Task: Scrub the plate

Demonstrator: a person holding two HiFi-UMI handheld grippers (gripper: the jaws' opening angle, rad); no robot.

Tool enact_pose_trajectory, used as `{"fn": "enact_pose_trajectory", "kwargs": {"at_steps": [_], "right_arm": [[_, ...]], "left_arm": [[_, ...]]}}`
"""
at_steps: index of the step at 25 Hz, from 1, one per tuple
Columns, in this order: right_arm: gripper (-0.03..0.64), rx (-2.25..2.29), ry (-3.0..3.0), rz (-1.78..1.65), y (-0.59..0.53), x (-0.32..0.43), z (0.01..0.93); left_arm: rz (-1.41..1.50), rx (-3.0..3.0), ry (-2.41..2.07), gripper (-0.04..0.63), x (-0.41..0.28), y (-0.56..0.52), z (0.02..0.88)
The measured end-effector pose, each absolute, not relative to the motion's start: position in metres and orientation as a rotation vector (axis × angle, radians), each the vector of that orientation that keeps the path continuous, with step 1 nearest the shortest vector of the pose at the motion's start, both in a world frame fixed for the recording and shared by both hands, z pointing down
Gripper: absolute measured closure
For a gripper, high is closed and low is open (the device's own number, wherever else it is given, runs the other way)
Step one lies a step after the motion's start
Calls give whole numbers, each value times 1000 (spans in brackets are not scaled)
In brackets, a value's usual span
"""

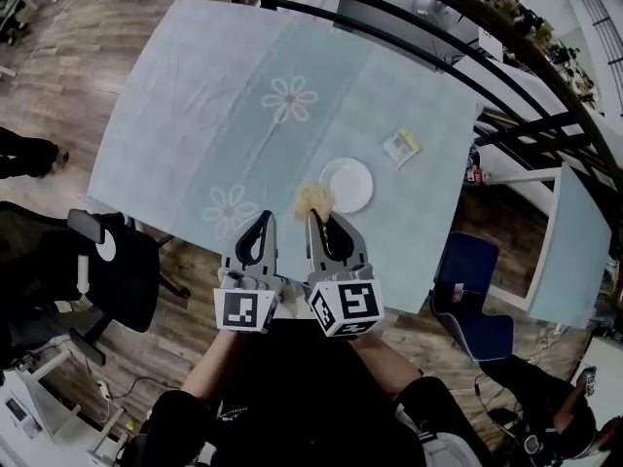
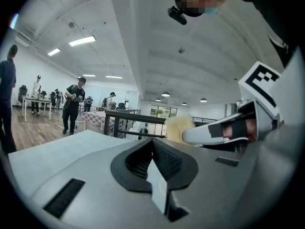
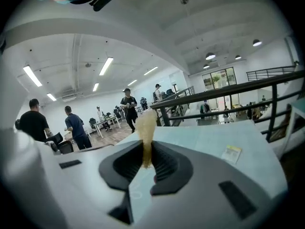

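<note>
A small white plate (image 1: 348, 184) lies on the pale blue tablecloth (image 1: 195, 115), near the table's front right edge. My right gripper (image 1: 318, 218) is shut on a tan fibrous scrubber (image 1: 313, 199), which hangs over the plate's near left rim; whether it touches the plate cannot be told. In the right gripper view the scrubber (image 3: 145, 128) sticks up from between the closed jaws of that gripper (image 3: 147, 152), and the plate is hidden. My left gripper (image 1: 264, 218) is shut on nothing, just left of the right one at the table's front edge. The left gripper view shows its own jaws (image 2: 153, 146) together, with the scrubber (image 2: 178, 128) beside them.
A small yellow-and-white packet (image 1: 401, 145) lies on the cloth beyond the plate, also seen as a packet (image 3: 231, 153) in the right gripper view. A black railing (image 1: 428, 37) runs behind the table. A black office chair (image 1: 107, 270) stands at the left, a blue chair (image 1: 472, 295) at the right. Several people stand in the room beyond.
</note>
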State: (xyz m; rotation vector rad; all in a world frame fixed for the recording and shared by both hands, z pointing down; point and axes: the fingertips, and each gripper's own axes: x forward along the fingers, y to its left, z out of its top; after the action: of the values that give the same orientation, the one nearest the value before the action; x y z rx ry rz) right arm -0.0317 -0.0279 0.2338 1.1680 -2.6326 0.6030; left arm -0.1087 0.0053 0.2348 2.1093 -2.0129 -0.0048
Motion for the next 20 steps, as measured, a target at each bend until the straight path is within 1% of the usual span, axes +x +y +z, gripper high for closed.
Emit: {"fn": "enact_pose_trajectory", "kwargs": {"at_steps": [6, 14, 20], "right_arm": [[565, 1177, -2672, 519, 7, -61, 206], [565, 1332, -2686, 433, 73, -108, 171], [565, 1371, -2666, 407, 133, -126, 170]], "left_arm": [[-32, 2154, -2048, 583, -141, 38, 202], [-107, 2269, -2018, 583, -190, 103, 160], [-83, 2388, -1858, 583, -184, 149, 159]]}}
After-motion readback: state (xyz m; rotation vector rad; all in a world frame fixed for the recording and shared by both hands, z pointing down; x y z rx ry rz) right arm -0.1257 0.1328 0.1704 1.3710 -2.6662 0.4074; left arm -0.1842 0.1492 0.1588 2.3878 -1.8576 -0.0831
